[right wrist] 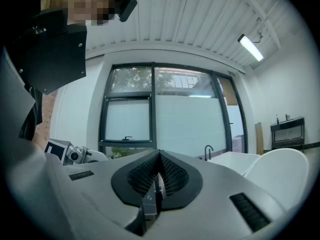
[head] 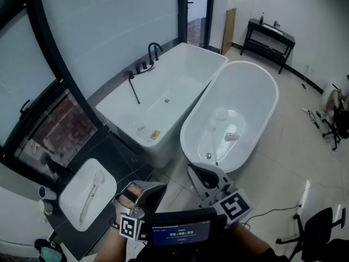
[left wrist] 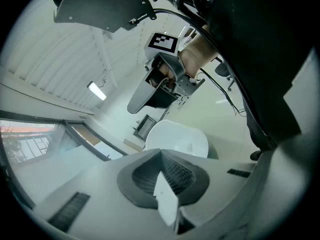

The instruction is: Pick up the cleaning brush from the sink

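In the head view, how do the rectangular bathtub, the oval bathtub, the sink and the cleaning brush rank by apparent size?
1. rectangular bathtub, only slightly ahead of the next
2. oval bathtub
3. sink, though it sits nearer the camera
4. cleaning brush, lying in the sink

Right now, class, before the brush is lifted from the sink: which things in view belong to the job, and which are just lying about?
Job:
- brush
- sink
- left gripper, shut, empty
- right gripper, shut, empty

Lying about:
- square tub
- oval tub
- tap
- black table
- cup
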{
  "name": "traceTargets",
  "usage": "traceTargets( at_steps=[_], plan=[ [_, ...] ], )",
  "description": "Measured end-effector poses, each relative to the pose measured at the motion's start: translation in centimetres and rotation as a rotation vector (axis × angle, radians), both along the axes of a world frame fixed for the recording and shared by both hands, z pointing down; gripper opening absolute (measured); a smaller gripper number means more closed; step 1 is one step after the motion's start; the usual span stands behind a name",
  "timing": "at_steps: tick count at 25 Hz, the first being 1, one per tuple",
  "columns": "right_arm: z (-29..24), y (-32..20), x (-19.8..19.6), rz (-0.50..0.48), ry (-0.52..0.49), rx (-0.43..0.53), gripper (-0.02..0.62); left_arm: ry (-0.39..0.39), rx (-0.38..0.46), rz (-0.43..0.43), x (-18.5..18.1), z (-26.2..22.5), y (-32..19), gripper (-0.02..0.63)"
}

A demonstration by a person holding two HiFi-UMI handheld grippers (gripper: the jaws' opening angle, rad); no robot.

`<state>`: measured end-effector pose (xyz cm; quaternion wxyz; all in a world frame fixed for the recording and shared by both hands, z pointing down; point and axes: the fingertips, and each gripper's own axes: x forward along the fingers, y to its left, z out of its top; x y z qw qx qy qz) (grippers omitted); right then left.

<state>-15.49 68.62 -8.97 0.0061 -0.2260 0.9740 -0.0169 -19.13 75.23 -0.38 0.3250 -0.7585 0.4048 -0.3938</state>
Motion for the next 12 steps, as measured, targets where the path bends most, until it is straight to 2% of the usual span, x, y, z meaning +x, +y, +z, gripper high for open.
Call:
traceTargets(
  at_steps=[7, 12],
  plan=[
    [0.6, -11.9, 8.4, 0.102, 0.009, 0.018, 0.000, 0.056, -0.013, 0.025, 5.9, 1.0, -11.2, 0.015],
    [1.8, -19.3, 11.7, 0.178, 0.001, -0.020, 0.000, 0.063, -0.042, 0.121, 9.5, 0.8, -18.1, 0.015]
  ],
)
